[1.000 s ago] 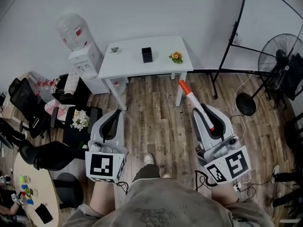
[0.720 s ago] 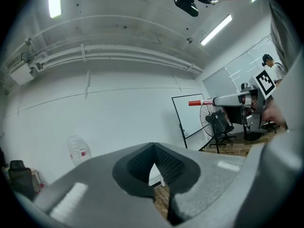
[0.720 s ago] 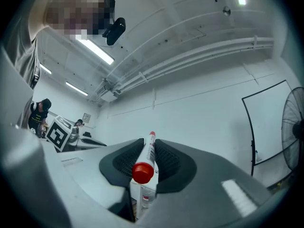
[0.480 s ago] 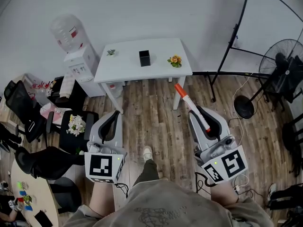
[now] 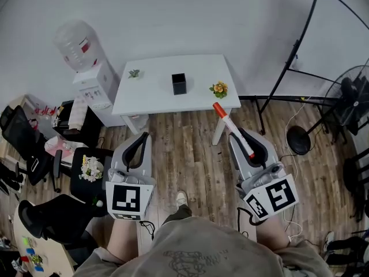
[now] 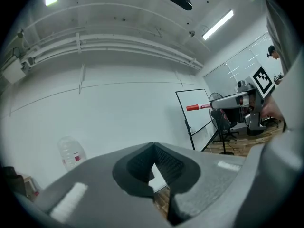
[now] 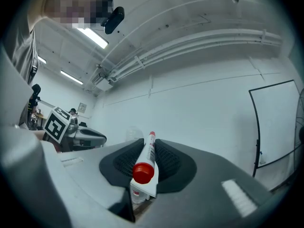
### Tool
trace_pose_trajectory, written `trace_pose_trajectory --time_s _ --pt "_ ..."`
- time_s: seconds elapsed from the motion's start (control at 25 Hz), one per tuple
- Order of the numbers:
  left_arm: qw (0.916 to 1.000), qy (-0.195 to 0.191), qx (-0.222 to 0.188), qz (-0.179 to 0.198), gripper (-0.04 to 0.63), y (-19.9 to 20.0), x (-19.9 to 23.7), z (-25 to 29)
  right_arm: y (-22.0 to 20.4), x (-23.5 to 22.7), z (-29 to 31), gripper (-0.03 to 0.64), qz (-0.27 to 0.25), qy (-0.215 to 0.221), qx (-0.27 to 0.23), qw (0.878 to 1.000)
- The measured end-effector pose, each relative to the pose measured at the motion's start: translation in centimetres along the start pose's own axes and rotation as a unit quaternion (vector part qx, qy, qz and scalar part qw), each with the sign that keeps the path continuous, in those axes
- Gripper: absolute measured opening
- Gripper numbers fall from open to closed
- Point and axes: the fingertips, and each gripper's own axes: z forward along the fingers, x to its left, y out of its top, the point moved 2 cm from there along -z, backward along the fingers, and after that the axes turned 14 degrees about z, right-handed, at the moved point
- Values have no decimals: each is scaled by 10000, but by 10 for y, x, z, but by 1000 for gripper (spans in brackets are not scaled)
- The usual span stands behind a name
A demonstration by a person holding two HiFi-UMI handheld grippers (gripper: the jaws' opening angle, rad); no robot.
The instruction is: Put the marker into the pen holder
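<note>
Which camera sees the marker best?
The head view: the marker shows full length, sticking forward from the right gripper. The right gripper view sees it end-on between the jaws; the left gripper view shows it small, sideways.

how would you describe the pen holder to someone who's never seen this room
Find the white table against the wall. The pen holder stands near its middle, between a green sprig and orange flowers. It is the only black, boxy cup there.

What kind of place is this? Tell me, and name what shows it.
Probably an office or workroom: a water dispenser stands against the wall beside a white table, black office chairs crowd the left side, and a strip light hangs on the ceiling.
</note>
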Motion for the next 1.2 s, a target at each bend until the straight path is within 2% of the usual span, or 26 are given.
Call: trace_pose_trajectory --time_s 0.28,0.52,0.8,1.2 --pt "9997 -234 -16 58 0 -29 58 83 -3 -25 99 100 -55 -110 95 9999" --pt "9989 -446 96 -141 0 -67 88 134 -22 -31 169 100 -13 -139 271 9995" --pt "9984 -500 230 -154 0 -93 109 165 -41 -47 207 100 0 -208 541 9983" --pt "9981 -457 372 -158 0 -121 114 218 -71 -93 253 101 57 -117 770 9970"
